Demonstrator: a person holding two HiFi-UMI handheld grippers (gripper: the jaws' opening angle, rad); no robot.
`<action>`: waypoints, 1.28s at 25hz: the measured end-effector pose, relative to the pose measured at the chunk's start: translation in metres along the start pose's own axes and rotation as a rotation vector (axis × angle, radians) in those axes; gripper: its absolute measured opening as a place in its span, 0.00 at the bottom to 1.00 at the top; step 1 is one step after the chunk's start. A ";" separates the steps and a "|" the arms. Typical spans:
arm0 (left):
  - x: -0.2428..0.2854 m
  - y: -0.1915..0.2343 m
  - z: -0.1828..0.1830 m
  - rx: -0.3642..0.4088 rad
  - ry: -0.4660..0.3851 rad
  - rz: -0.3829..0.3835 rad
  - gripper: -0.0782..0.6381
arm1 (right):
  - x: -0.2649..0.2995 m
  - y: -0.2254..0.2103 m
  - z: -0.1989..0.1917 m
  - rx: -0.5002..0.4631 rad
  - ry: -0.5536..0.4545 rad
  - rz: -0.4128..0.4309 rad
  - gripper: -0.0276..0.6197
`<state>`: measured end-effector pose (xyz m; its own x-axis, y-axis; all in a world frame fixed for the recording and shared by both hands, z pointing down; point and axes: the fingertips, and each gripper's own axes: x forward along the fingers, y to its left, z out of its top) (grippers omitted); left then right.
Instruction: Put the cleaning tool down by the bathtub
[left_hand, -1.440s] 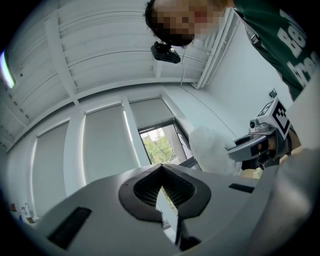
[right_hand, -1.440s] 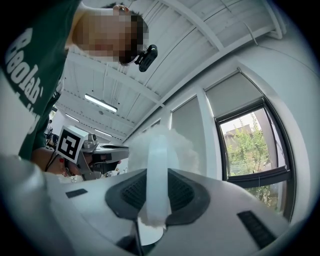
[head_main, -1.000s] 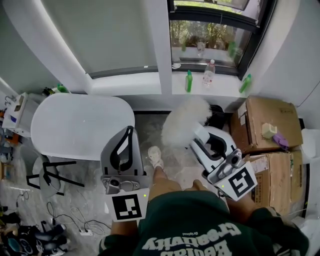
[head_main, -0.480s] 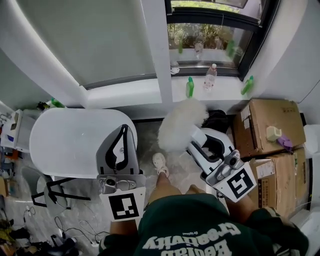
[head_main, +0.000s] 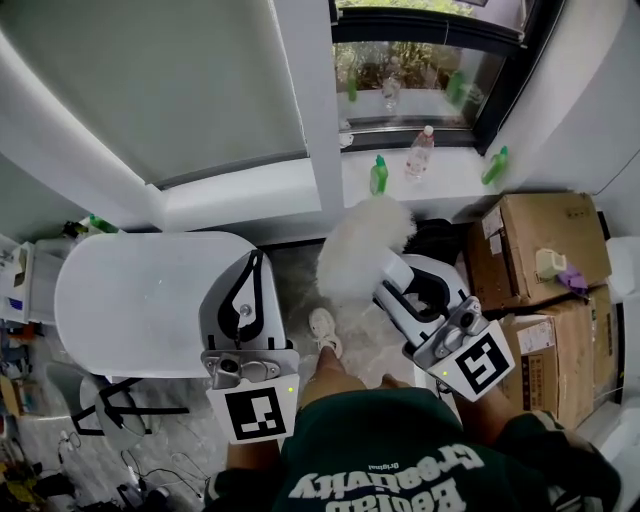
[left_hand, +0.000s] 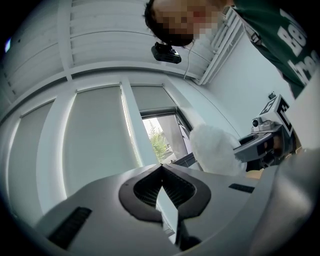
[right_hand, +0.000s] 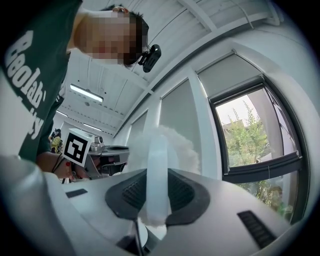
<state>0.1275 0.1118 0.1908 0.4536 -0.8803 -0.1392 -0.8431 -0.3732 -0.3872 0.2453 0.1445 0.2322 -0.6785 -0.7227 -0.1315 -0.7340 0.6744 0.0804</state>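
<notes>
Quick rundown: the cleaning tool, a fluffy white duster, isn't set down yet. It's held up in the air by the right gripper, whose jaws are clamped on the tool's pale handle. That's seen clearly in the right gripper view, where the handle runs straight up between the two dark pads and the fluff bulges out beyond them. The fluffy head is pointed toward the wall under the windowsill.

Nothing is carried by the left gripper. Its jaws are pressed together at the tips, with only a small teardrop gap left lower down, and nothing is caught in it. In the head view it's seen over the right end of the bathtub, a white oval one at the left.

The tool itself is found to the right of the bathtub, above the strip of pale floor between the tub and the cardboard boxes. It's near the tub but clear of it. A white shoe is seen on the floor just below the fluff, between the two grippers.

On the windowsill, a green bottle, a clear bottle and a second green bottle are lined up.
</notes>
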 end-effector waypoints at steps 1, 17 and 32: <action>0.004 0.004 -0.003 0.002 0.003 -0.002 0.12 | 0.006 -0.002 -0.001 0.000 0.002 -0.002 0.18; 0.095 0.101 -0.058 -0.027 0.021 -0.011 0.12 | 0.140 -0.050 -0.015 -0.006 0.043 0.000 0.18; 0.167 0.165 -0.095 -0.043 0.010 -0.046 0.12 | 0.231 -0.085 -0.032 -0.009 0.067 -0.030 0.18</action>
<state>0.0367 -0.1245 0.1901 0.4894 -0.8647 -0.1131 -0.8333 -0.4255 -0.3529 0.1503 -0.0849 0.2269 -0.6563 -0.7514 -0.0679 -0.7542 0.6510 0.0858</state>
